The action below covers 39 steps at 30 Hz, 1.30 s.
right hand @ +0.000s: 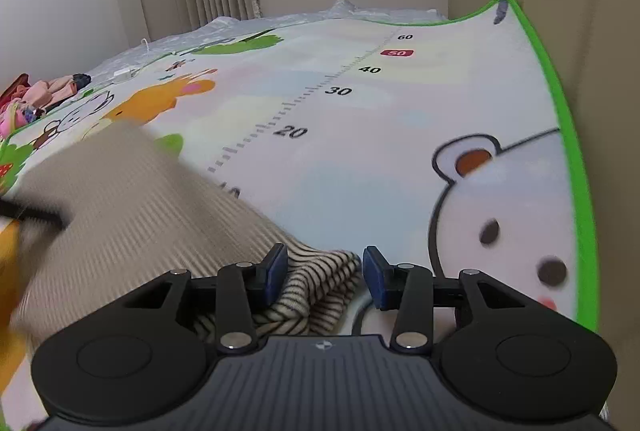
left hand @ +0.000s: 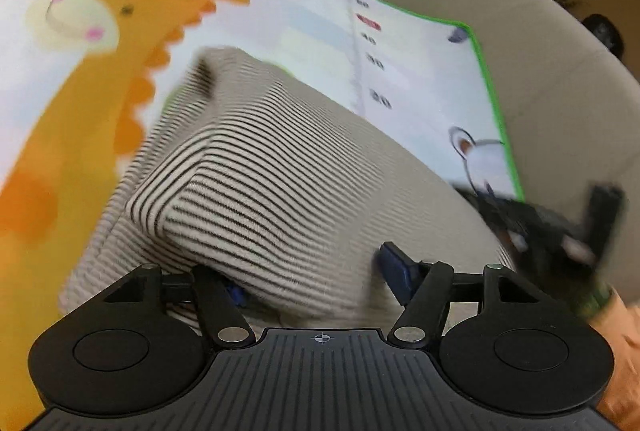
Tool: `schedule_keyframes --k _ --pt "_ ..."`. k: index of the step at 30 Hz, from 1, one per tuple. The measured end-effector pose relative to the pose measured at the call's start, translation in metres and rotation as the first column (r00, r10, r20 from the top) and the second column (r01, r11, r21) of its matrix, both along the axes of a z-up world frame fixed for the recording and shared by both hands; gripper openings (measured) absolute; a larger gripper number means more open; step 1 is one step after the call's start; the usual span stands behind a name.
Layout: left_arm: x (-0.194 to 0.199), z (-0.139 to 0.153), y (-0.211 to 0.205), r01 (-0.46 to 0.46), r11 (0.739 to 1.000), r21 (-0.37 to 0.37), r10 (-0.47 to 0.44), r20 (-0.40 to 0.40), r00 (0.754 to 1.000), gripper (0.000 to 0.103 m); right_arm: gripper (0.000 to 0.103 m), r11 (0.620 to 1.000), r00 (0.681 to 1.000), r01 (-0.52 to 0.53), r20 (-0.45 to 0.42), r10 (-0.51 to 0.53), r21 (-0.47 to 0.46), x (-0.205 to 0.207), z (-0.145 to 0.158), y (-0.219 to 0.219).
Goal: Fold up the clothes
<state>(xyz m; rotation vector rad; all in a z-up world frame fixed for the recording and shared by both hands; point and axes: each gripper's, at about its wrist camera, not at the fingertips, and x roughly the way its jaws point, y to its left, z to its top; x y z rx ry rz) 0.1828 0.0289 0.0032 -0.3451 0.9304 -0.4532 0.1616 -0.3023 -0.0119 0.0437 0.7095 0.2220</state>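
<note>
Left wrist view shows me the striped garment (left hand: 256,167) lying on the play mat (left hand: 420,71), already doubled over itself — one layer sits on another, with a folded corner raised toward the camera. My left gripper (left hand: 316,279) has its jaws spread wide, the cloth bulging between them; one blue pad (left hand: 394,271) is clear, the other mostly hidden behind fabric, and I judge nothing is pinched. The picture is smeared (the rig is moving), so I won't swear to the fine contact.

From the right wrist, the right gripper (right hand: 325,277) also stands with its jaws apart, and a bunched corner of the garment (right hand: 316,287) lies between the pads without being clamped, as far as I can see. The rest of the cloth runs off to the left over the mat (right hand: 360,171), beside the printed ruler.

My reading — the fold is partly made: at least one layer is turned over. Whether these corners were just let go or are about to be taken up for another fold, the pictures don't settle. A heap of other clothes (right hand: 36,95) sits at the mat's far edge.
</note>
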Motion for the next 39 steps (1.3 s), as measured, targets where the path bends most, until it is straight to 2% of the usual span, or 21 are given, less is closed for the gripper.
schedule_keyframes --k 3,8,11,15,17,22,23,24,26,34,37,39 --pt "0.027 -0.001 -0.004 -0.048 0.998 0.046 0.046 0.054 0.997 0.069 0.042 1.000 1.000 -0.006 -0.009 0.006 0.007 -0.020 0.003 0.008" --pt "0.069 -0.003 -0.009 -0.133 0.985 0.110 0.116 0.144 0.983 0.074 0.042 0.982 0.983 -0.182 -0.009 0.183 0.047 -0.058 0.016 0.041" --pt "0.073 0.002 0.002 -0.170 0.980 0.107 0.153 0.154 0.976 0.078 0.042 0.965 0.965 -0.263 0.020 0.262 0.019 -0.069 0.026 0.054" --pt "0.054 0.013 0.014 -0.189 0.972 0.139 0.167 0.158 0.973 0.082 0.042 0.973 0.963 -0.230 0.135 0.231 -0.023 -0.067 0.049 0.061" --pt "0.043 0.018 0.014 -0.177 0.971 0.162 0.148 0.176 0.973 0.083 0.042 0.977 0.959 -0.210 0.189 0.213 -0.036 -0.065 0.059 0.065" --pt "0.022 0.031 0.007 -0.139 0.975 0.172 0.101 0.214 0.972 0.085 0.042 0.945 0.943 -0.327 0.062 0.328 -0.032 -0.050 0.035 0.091" --pt "0.019 0.033 0.005 -0.130 0.976 0.173 0.090 0.222 0.971 0.086 0.045 0.944 0.945 -0.319 0.039 0.323 -0.083 -0.050 0.024 0.095" --pt "0.016 0.034 0.003 -0.122 0.977 0.176 0.080 0.229 0.970 0.087 0.049 0.943 0.946 -0.314 0.052 0.321 -0.115 -0.052 0.016 0.095" --pt "0.010 0.037 0.000 -0.108 0.977 0.182 0.063 0.237 0.970 0.089 0.058 0.945 0.949 -0.296 0.072 0.308 -0.138 -0.054 0.010 0.090" --pt "-0.009 0.042 -0.013 -0.043 0.979 0.199 -0.007 0.245 0.970 0.094 0.059 0.955 0.958 -0.266 0.078 0.277 -0.127 -0.057 0.029 0.073" --pt "-0.013 0.041 -0.019 -0.020 0.980 0.197 -0.029 0.240 0.970 0.094 0.059 0.958 0.965 -0.249 0.053 0.258 -0.140 -0.057 0.021 0.066" --pt "-0.014 0.036 -0.023 -0.001 0.980 0.200 -0.045 0.222 0.974 0.094 0.059 0.967 0.972 -0.231 0.025 0.235 -0.109 -0.058 0.015 0.059"
